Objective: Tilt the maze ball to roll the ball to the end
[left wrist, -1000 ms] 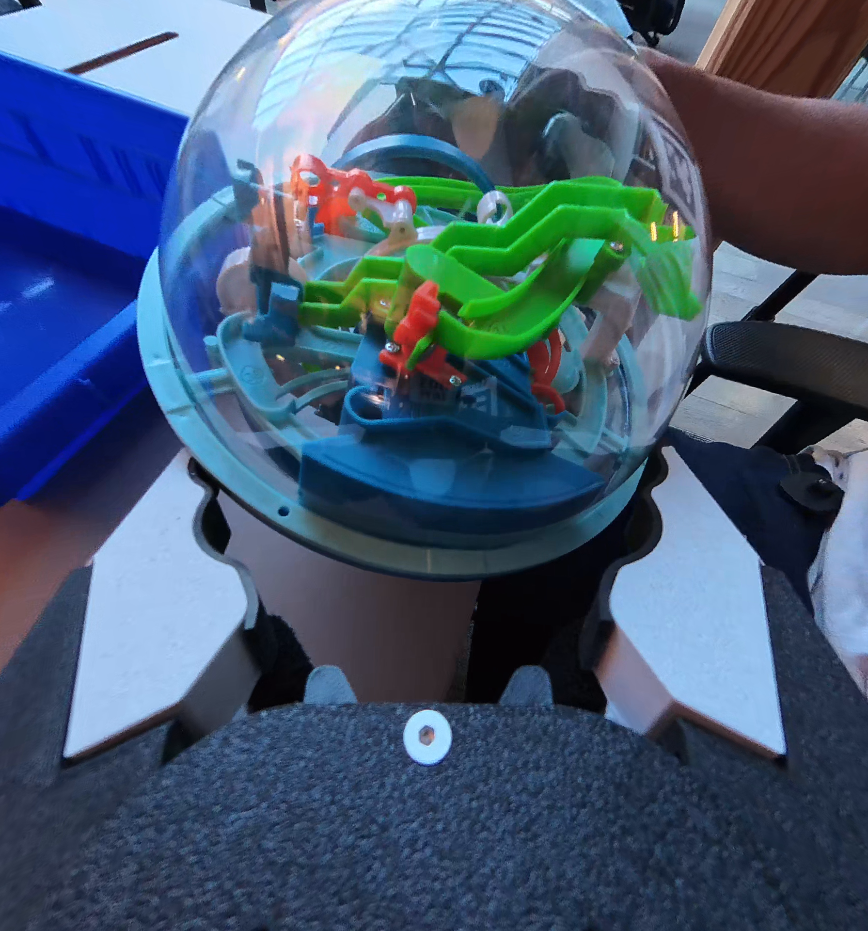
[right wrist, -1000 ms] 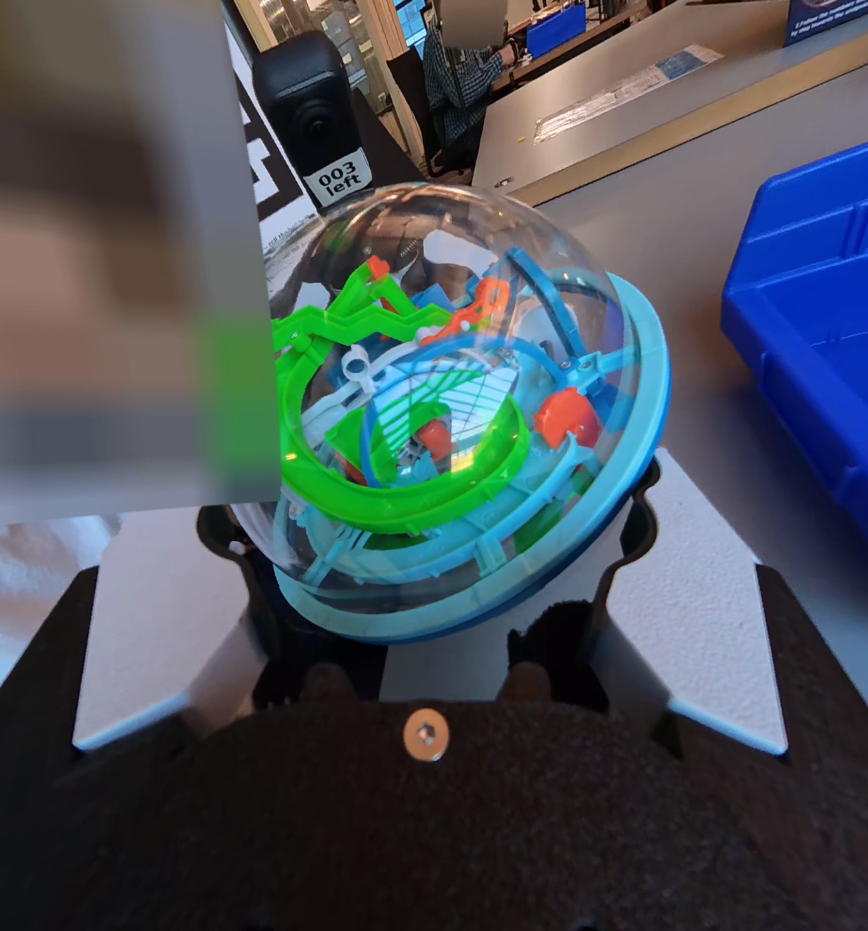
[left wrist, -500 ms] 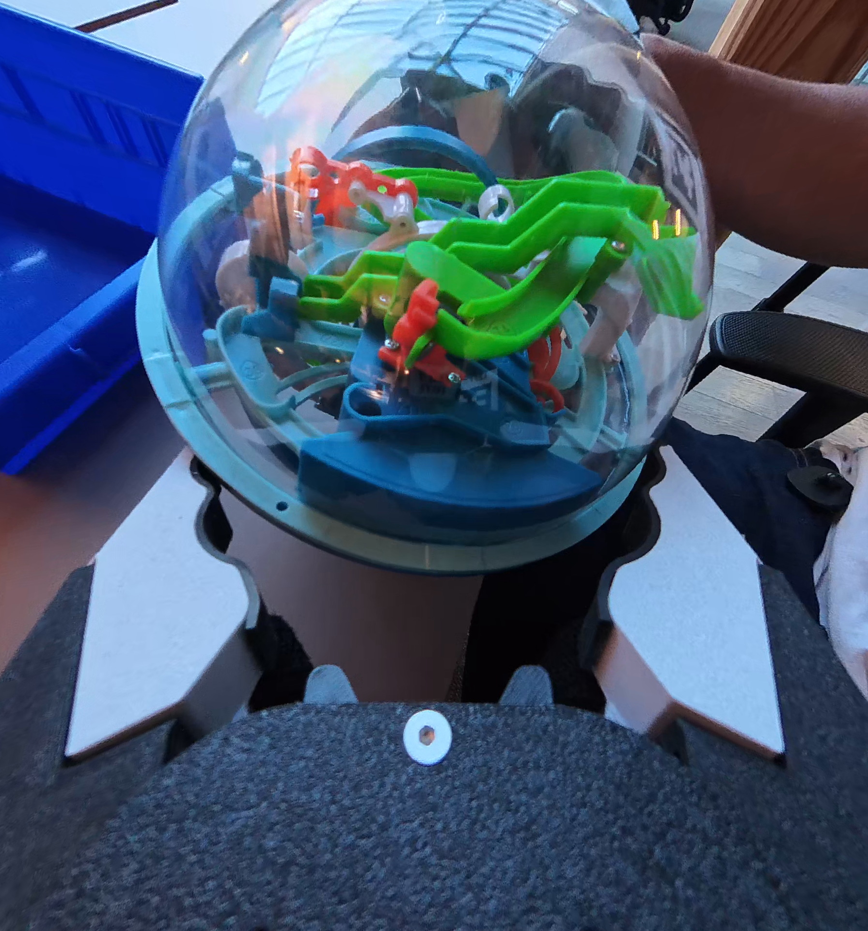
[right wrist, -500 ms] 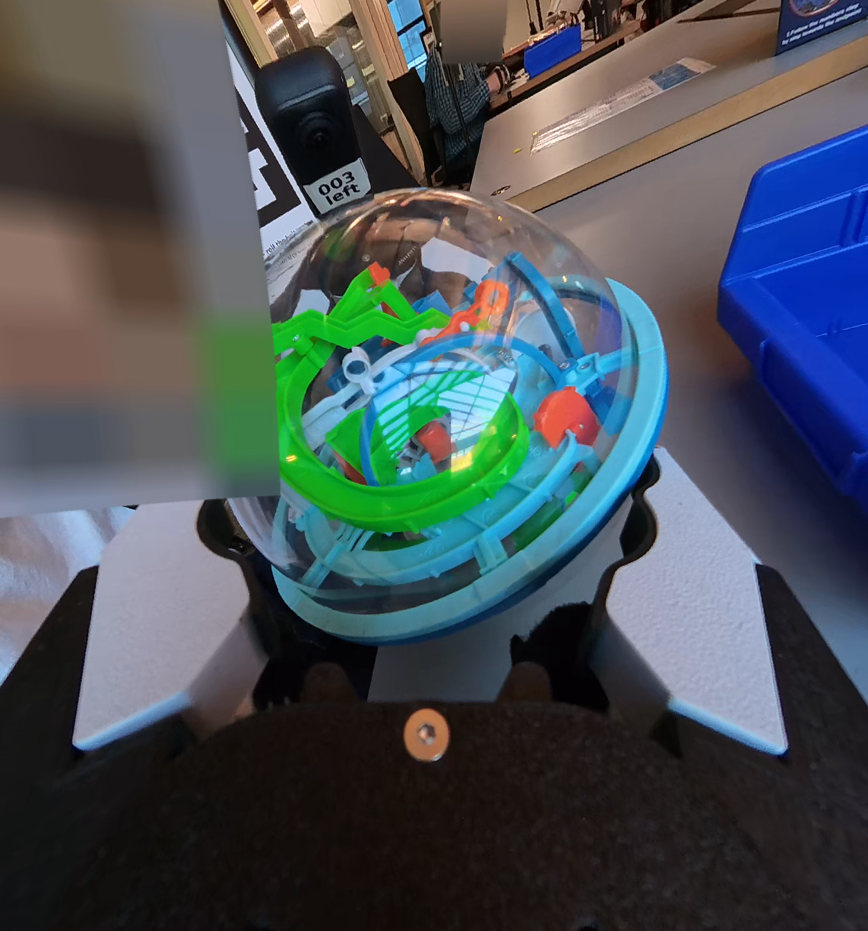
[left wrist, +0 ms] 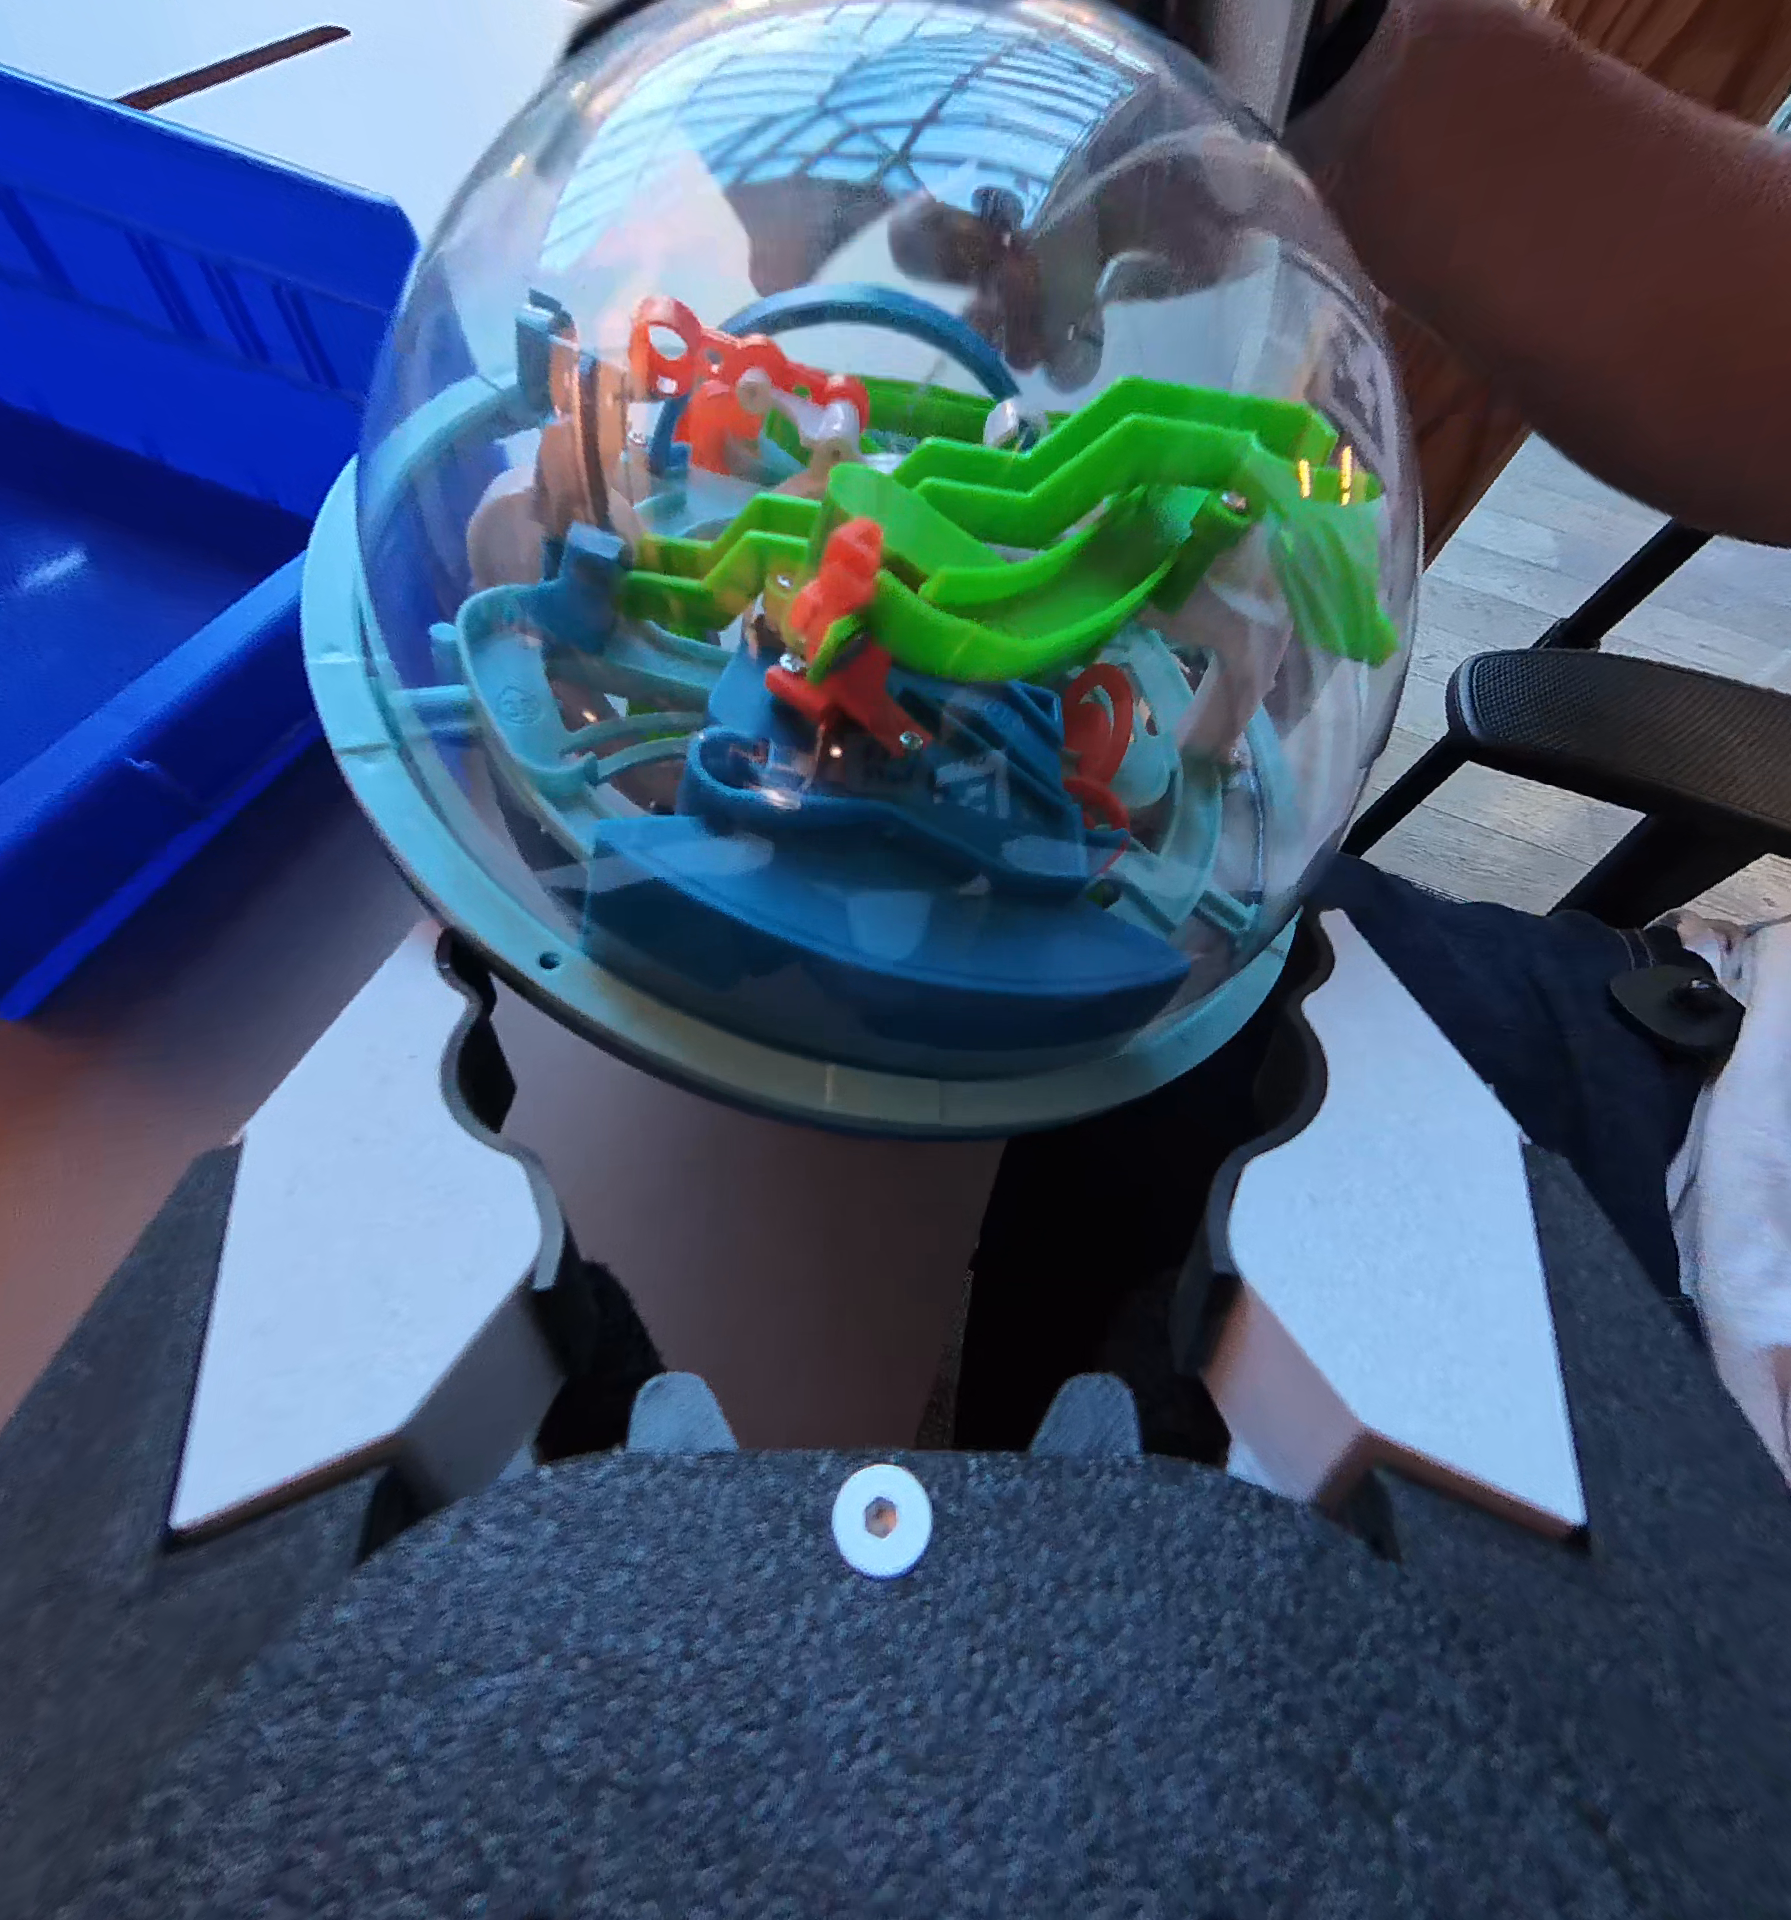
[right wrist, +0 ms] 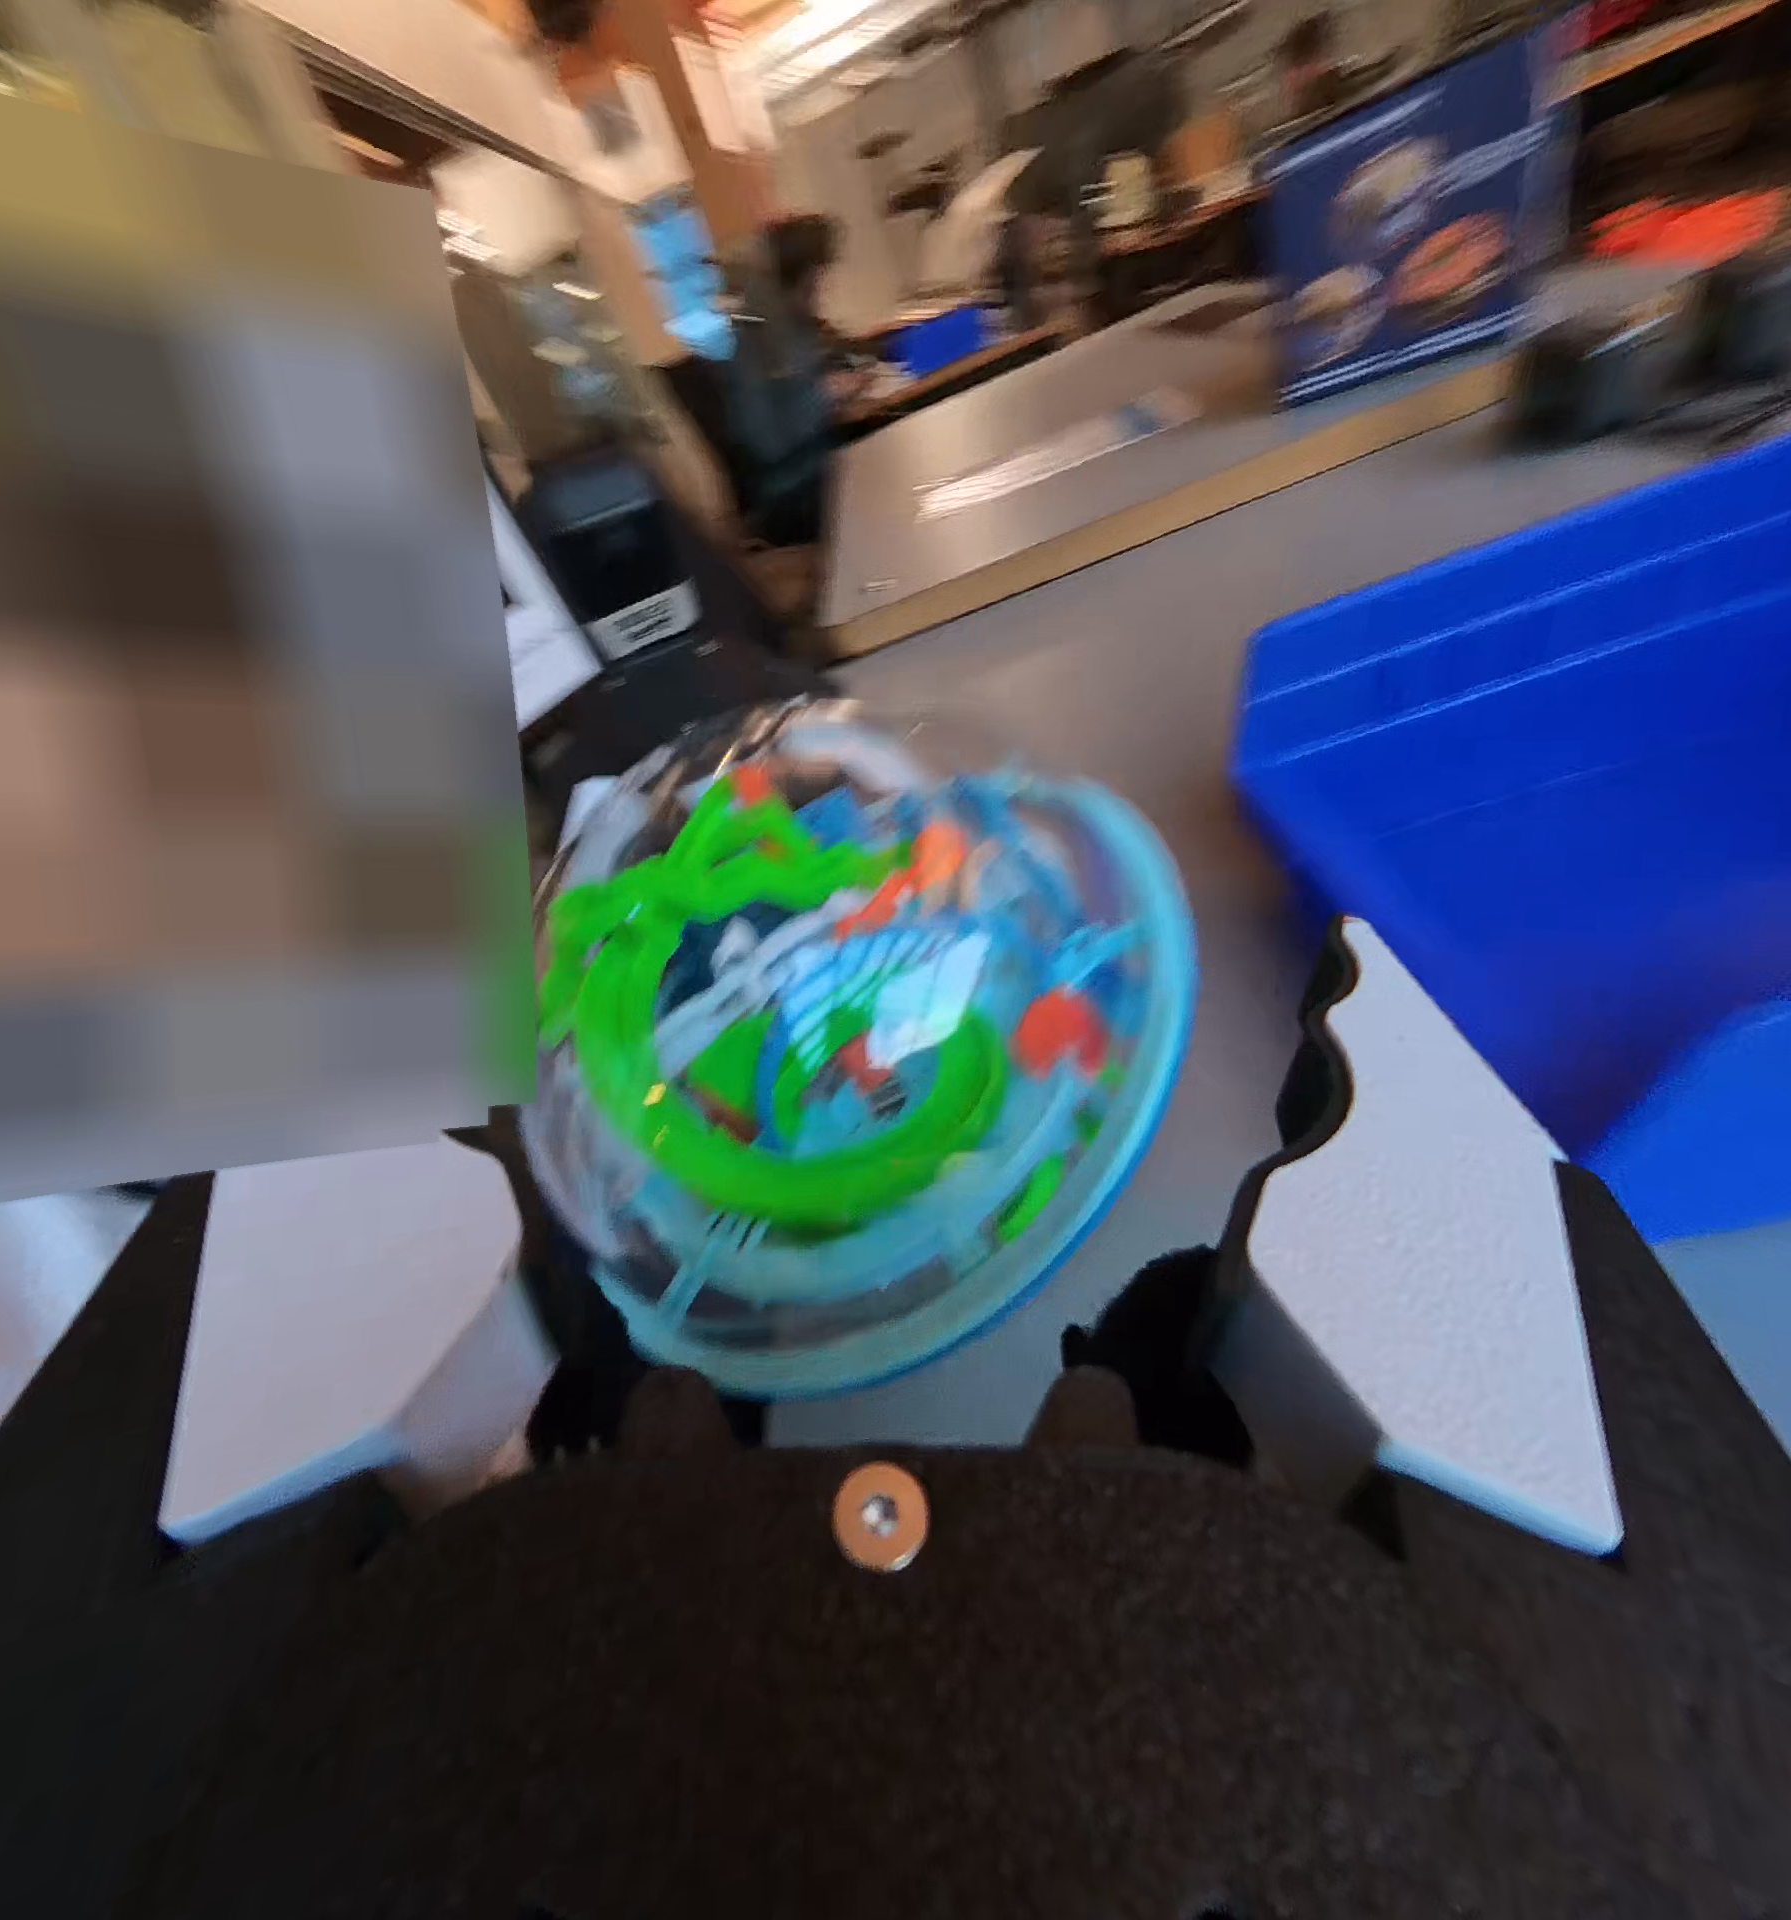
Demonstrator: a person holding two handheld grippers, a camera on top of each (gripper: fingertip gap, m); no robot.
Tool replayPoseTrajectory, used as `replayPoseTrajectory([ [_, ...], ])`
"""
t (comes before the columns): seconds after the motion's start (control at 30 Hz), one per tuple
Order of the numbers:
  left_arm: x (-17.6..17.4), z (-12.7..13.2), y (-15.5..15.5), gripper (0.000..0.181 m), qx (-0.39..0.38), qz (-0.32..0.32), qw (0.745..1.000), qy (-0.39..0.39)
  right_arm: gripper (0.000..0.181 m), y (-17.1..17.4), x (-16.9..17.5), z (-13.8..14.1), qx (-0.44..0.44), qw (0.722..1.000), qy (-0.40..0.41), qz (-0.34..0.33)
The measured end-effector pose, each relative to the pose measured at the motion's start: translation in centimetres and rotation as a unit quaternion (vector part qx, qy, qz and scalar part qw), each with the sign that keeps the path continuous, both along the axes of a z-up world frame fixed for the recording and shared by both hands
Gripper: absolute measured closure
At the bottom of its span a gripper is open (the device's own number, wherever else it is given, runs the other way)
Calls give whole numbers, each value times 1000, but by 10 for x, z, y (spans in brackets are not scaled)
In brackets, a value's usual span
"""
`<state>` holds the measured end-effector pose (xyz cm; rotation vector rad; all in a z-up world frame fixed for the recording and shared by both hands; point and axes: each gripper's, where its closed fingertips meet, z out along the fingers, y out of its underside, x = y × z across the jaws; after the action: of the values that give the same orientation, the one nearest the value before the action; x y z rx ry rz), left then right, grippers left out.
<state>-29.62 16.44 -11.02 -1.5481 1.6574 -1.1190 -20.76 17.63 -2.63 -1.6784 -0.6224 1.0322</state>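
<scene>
Between the white fingers of the left gripper (left wrist: 886, 997), a clear maze ball (left wrist: 870, 540) is sitting, its pale blue rim lying against both fingers, so this gripper is clamping the ball. Inside it, green, orange and blue tracks are showing; the small rolling ball cannot be picked out. Left of it, a blue bin (left wrist: 91, 436) is resting on the tabletop (left wrist: 60, 1122). A person's forearm (left wrist: 1618, 260) is reaching in behind the sphere. The right gripper (right wrist: 922, 1049) is standing spread wide, its fingers apart from the blurred maze ball (right wrist: 870, 1060) lying between them.
</scene>
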Motion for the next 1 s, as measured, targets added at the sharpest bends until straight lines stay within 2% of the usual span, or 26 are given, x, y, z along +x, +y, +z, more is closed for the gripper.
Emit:
replayPoseTrajectory([
  [0.03, 0, 1, -1, 37, 0, 0, 1000, -1, 30, 3, 0, 8, 17, 999, -23, -20],
  [0.13, 1, 3, -3, 37, 2, 0, 1000, -1, 29, 3, -20, 20, 44, 992, -103, -55],
  [0.23, 2, 3, -3, 37, -1, 3, 1000, -2, 29, 2, -39, 24, 41, 986, -143, -79],
  [0.4, 3, 4, -5, 36, -6, 5, 1000, -3, 34, 4, -42, 2, 14, 972, -211, -103],
  [0.67, 4, 3, -8, 34, -24, 1, 1000, 2, 39, 3, -52, -17, -43, 978, -197, -60],
  [0.83, -1, 16, -7, 33, -94, -19, 995, -28, 38, -3, -54, -23, -58, 982, -178, -19],
  [0.93, 2, 16, -2, 32, -123, -26, 992, -34, 37, -6, -55, -23, -54, 981, -185, -6],
  [1.0, 6, 12, 0, 25, -142, -31, 989, -30, 37, -8, -57, -23, -44, 980, -193, 11],
])
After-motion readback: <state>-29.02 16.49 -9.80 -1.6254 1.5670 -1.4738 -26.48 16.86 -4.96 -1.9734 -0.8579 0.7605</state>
